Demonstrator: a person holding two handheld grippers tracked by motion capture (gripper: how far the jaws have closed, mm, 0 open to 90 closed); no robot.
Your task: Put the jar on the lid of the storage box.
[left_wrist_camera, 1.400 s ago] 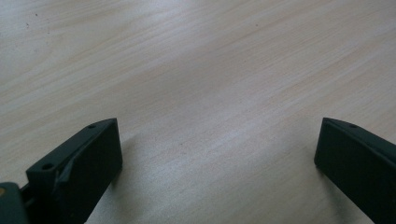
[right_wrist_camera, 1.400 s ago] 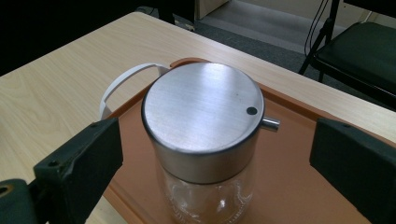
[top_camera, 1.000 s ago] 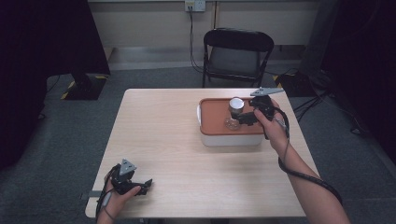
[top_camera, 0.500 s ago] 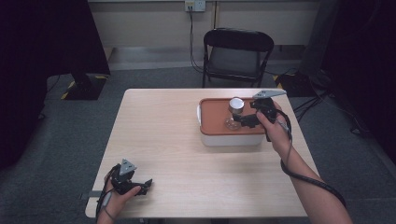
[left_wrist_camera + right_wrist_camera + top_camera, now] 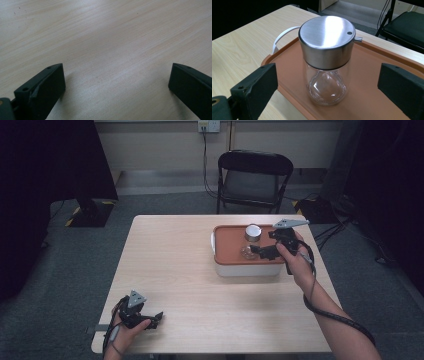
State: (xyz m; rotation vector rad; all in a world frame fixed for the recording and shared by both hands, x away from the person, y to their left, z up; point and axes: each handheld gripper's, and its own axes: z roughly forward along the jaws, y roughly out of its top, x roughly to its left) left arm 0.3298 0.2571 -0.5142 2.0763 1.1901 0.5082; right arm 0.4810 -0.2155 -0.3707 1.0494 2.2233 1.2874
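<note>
Right gripper, high view: the black two-jaw right gripper (image 5: 261,251) hangs over the right side of the orange-topped white tray (image 5: 227,256), jaws pointing left at the clear glass jar with a brushed steel lid (image 5: 251,240)
Left gripper, high view: the black left gripper (image 5: 150,321) rests at the near left corner of the pale wooden table (image 5: 170,260), well apart from the jar; the right hand is clearly nearer
Left gripper view: jaws spread wide over bare wood, nothing between them
Right gripper view: jaws spread wide, jar (image 5: 327,60) straight ahead, centred in the gap, not touched
Jar axis: upright, standing on the tray's orange surface (image 5: 367,82)
Likely next move: push forward, then close on the glass below the lid
</note>
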